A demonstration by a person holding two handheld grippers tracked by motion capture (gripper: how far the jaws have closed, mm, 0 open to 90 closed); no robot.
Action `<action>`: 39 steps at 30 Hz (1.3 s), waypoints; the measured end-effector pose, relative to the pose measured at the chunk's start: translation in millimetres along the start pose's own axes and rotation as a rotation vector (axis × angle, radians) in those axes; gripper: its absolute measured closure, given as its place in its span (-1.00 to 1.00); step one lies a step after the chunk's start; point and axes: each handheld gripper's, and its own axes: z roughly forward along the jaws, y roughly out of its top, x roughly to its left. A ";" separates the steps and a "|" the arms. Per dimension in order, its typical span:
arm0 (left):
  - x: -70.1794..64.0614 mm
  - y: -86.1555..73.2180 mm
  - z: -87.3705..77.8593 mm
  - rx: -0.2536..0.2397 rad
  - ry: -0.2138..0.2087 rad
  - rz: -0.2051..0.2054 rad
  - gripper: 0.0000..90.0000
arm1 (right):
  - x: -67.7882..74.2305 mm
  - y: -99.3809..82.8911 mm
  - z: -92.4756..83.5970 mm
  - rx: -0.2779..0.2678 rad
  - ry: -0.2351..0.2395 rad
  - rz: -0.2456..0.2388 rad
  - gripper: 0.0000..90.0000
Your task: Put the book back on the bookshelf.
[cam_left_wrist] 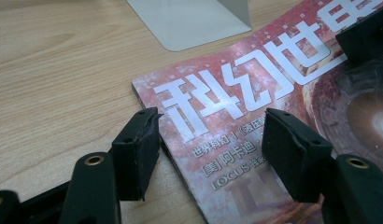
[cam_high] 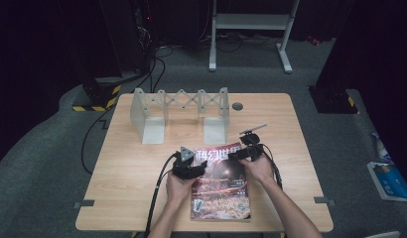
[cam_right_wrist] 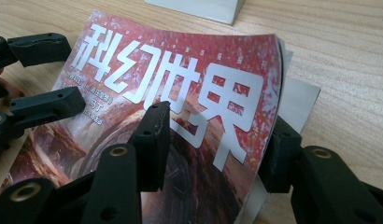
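Red-covered magazine with large white characters [cam_high: 221,181] lying flat on the light wooden table [cam_high: 127,168], near the front edge, at 6 o'clock from the grey metal expanding book rack [cam_high: 179,111] standing toward the table's far side.

Left gripper [cam_high: 190,166] positioned at the magazine's upper left corner, at 9 o'clock of the title. In the left gripper view [cam_left_wrist: 206,149], jaws spread and straddling the spine edge: one jaw on the bare table beside the spine, the other above the cover. Pads not pressing the magazine.

Right gripper [cam_high: 241,152] set at the upper right corner, at 3 o'clock of the title. In the right gripper view [cam_right_wrist: 217,149], one jaw over the cover, the other beyond the page edge; cover corner bowed upward, with loose pages showing beneath. Jaws apart; actual contact with the pages not discernible.
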 end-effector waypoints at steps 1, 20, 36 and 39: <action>0.2 0.0 0.0 0.000 0.001 0.002 -0.18 | -0.4 -0.2 -0.3 -0.003 0.005 0.005 0.21; 3.6 0.9 -0.9 0.018 -0.008 -0.012 -0.54 | -0.7 -4.0 -16.2 -0.054 0.092 -0.088 0.89; 9.6 1.6 -1.4 0.019 -0.149 -0.062 -0.81 | 1.7 -14.8 -38.9 -0.168 0.225 -0.164 0.90; 10.3 1.7 -1.2 0.019 -0.165 -0.069 -0.83 | 1.3 -16.3 -42.8 -0.189 0.244 -0.179 0.90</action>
